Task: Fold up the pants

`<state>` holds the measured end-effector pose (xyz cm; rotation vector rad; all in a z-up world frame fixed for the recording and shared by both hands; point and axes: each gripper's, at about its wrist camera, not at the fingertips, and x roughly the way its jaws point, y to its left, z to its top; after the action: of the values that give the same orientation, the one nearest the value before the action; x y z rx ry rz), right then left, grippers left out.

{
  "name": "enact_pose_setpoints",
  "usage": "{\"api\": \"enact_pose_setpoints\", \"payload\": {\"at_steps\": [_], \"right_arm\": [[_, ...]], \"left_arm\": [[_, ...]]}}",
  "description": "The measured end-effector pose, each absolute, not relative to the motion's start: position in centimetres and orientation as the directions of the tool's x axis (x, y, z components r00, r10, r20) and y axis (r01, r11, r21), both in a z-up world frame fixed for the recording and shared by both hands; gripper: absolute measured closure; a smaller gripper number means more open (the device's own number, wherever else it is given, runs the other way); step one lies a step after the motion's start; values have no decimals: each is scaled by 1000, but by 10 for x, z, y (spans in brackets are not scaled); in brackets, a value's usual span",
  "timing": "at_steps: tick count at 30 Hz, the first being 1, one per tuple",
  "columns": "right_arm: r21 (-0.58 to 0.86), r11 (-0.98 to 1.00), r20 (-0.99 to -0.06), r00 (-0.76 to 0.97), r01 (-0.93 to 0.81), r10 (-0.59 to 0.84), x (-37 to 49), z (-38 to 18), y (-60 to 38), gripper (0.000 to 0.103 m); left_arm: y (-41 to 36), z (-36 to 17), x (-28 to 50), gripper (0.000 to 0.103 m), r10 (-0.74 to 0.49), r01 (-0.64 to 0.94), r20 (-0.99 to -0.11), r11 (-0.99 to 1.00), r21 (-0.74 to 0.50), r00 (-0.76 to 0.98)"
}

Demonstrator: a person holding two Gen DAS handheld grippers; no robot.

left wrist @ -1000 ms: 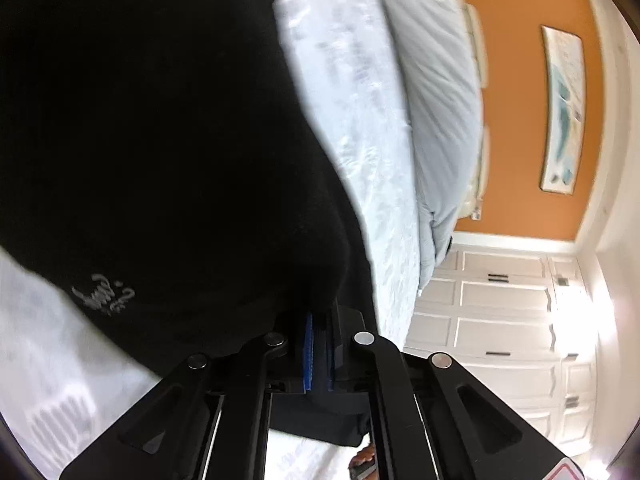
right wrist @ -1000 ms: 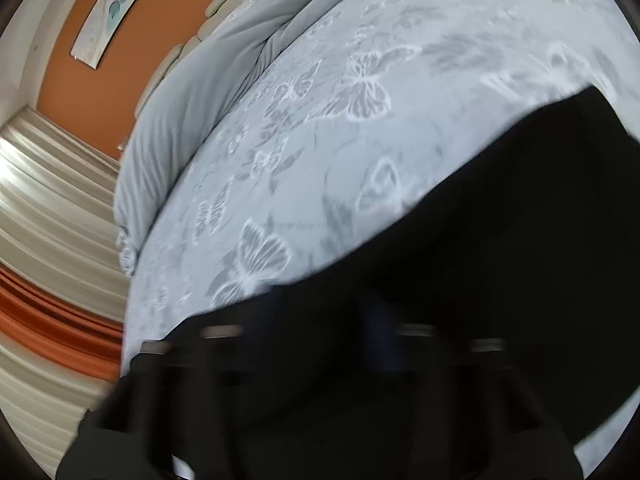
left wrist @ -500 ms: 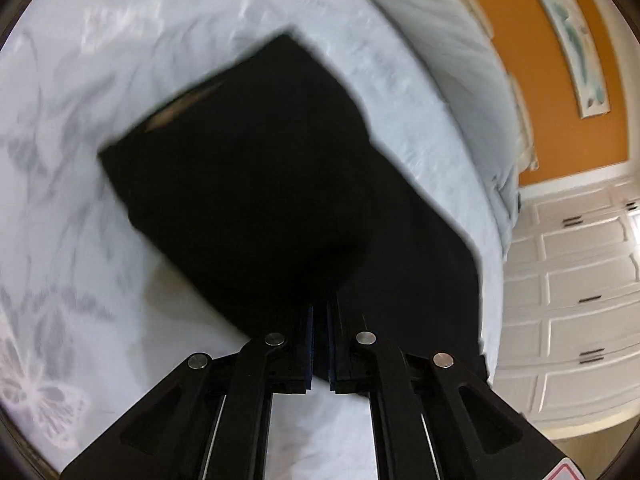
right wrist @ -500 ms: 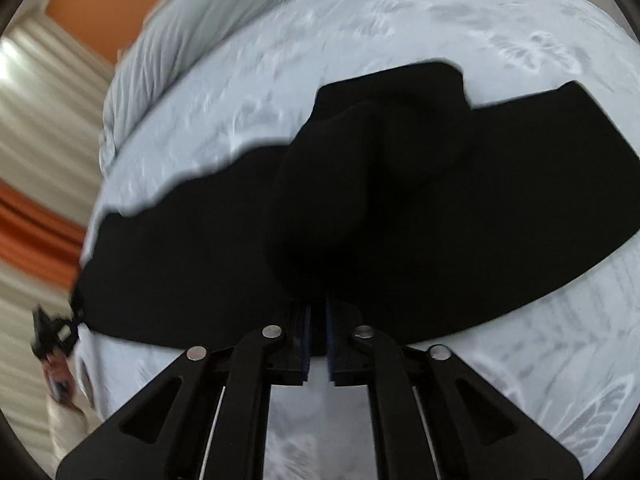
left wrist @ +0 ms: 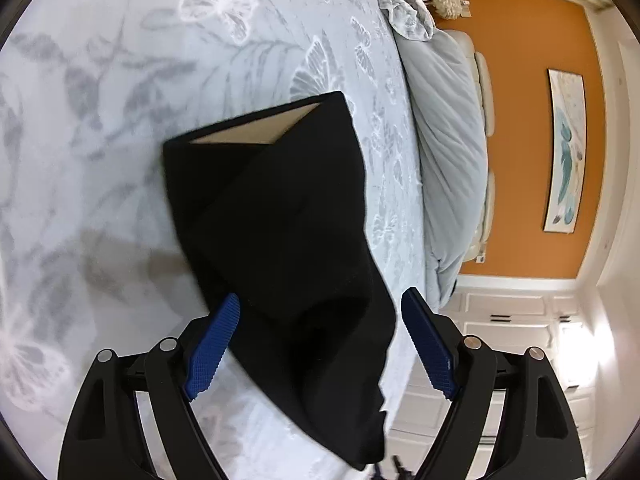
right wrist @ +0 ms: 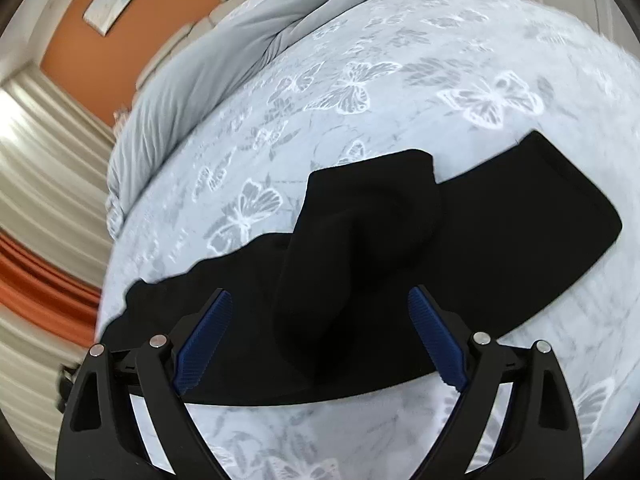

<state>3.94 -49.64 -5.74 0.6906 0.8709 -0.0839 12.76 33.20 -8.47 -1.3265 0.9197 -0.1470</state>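
Your left gripper (left wrist: 320, 340) stands wide open, its ribbed blue pads (left wrist: 212, 348) spread to either side of the black pants (left wrist: 280, 232) and gripping nothing. The pants lie on the bed (left wrist: 100, 80), a soft matte fabric folded into a long slab; at the far end a tan lining shows in a triangular opening. Your right gripper (right wrist: 320, 332) is likewise spread wide, holding nothing, over the same pants (right wrist: 500, 240), where a rumpled fold is heaped across the flat strip near the bed's (right wrist: 440, 60) near edge. The bedcover is pale blue-grey, printed with white butterflies and grey leaves. A ribbed grey duvet (left wrist: 452, 152) is bunched along the bed's far edge.
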Motion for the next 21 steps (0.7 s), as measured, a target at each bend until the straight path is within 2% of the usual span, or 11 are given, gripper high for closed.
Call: {"api": "enact_pose_setpoints", "payload": {"at_steps": [3,4,5,10,13,14,17,21], "right_arm": [[535,775,-718,665,337,206,43,-54,-489,15],[539,773,-714,668,334,209,44,-53,-487,15],[532,777,-717,667,335,204,47,-52,-484,15],[467,806,-764,625,363,161,59,-59,-475,15],[415,819,-783,615,396,100,57,-55,-479,15],[373,834,-787,615,407,52,55,-50,-480,15],[297,879,-785,619,372,3,55,-42,-470,15],[181,933,-819,573,312,-33,78,-56,-448,15]], "left_arm": [[319,-67,140,23,-614,-314,-399,247,-917,681],[310,-65,143,22,-622,-305,-397,256,-917,675],[304,-62,144,19,-629,-305,-411,275,-912,660],[274,-86,155,19,-645,-418,-550,365,-832,530],[272,-103,163,23,-647,-471,-573,351,-809,503],[272,-105,164,36,-650,-472,-566,340,-813,508],[269,-110,164,57,-653,-471,-557,328,-819,513],[259,-107,166,77,-639,-452,-583,381,-807,502]]}}
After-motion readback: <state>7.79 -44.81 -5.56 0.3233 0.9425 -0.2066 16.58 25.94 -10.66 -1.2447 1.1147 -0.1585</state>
